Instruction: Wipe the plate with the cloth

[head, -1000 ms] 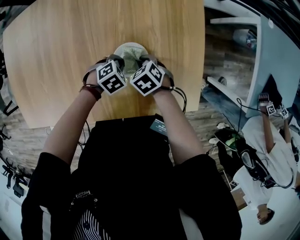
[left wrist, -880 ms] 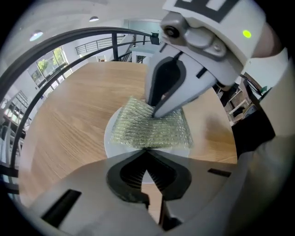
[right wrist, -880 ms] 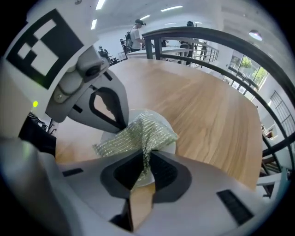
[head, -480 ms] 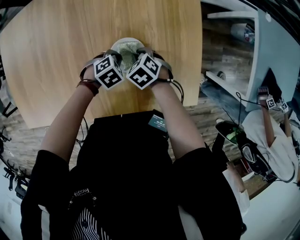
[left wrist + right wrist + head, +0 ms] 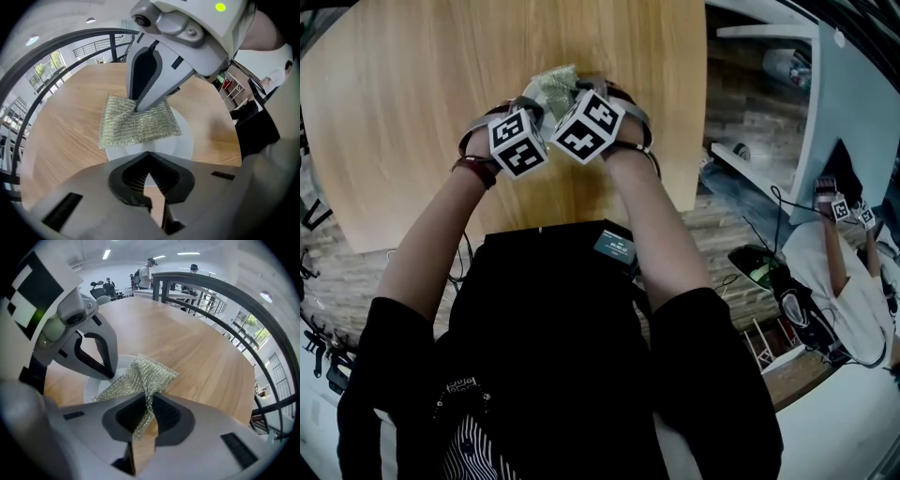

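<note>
A white plate [image 5: 185,140] lies on the wooden table [image 5: 412,112], with a shiny green-gold mesh cloth [image 5: 136,124] spread over its far half. My left gripper [image 5: 150,178] is shut on the plate's near rim. From above, my right gripper [image 5: 137,108] pinches the cloth. In the right gripper view the cloth [image 5: 140,376] runs up between the jaws of my right gripper [image 5: 143,420], and my left gripper [image 5: 105,373] stands at the edge of the plate [image 5: 93,383]. In the head view the cloth [image 5: 548,86] shows just beyond both marker cubes, which hide the plate.
The table's right edge [image 5: 698,141] is close to my right arm. A curved black railing [image 5: 243,301] runs behind the table. A person in white [image 5: 853,309] stands on the floor at the right, and other people [image 5: 147,270] stand far off.
My right gripper has moved away from me and risen, pulling the cloth across and over the plate's far side. The left gripper has barely moved.
</note>
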`<move>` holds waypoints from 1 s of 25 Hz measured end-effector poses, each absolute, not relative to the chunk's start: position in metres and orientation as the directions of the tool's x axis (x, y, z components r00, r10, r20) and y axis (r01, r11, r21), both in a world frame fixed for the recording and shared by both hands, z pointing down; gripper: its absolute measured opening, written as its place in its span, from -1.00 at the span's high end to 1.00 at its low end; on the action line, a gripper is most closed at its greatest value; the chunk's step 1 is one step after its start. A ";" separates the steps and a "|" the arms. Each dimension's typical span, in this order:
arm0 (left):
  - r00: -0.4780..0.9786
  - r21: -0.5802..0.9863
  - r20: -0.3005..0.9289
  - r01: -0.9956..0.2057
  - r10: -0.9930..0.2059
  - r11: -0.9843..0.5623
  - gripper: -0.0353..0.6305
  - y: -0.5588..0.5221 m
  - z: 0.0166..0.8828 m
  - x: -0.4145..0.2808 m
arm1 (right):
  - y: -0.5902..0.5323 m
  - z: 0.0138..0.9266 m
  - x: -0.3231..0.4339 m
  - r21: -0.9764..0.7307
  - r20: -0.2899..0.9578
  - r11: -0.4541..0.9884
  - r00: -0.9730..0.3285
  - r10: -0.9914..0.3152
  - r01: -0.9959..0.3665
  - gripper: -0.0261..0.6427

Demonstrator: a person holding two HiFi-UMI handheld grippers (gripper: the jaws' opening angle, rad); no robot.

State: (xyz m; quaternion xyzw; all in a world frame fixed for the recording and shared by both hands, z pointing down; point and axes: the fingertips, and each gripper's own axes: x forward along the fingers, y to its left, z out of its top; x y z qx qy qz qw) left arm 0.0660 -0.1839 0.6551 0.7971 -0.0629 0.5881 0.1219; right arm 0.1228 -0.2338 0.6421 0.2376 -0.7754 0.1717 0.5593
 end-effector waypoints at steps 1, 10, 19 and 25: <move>0.304 0.128 0.951 -0.249 0.048 -0.960 0.92 -0.184 0.656 0.065 | -0.234 0.642 0.122 0.015 0.950 0.833 -0.252 -0.185 -0.554 0.76; 0.315 0.138 0.948 -0.256 0.052 -0.957 0.92 -0.186 0.657 0.063 | -0.184 0.647 0.119 -0.150 0.935 0.739 -0.336 -0.109 -0.656 0.77; 0.321 0.125 0.946 -0.251 0.039 -0.960 0.92 -0.190 0.658 0.049 | -0.174 0.639 0.116 -0.383 0.878 0.526 -0.476 -0.049 -0.759 0.76; 0.439 0.125 0.898 -0.295 -0.018 -0.947 0.92 -0.198 0.657 0.054 | -0.156 0.583 0.120 -0.499 0.797 0.464 -0.598 -0.085 -0.732 0.76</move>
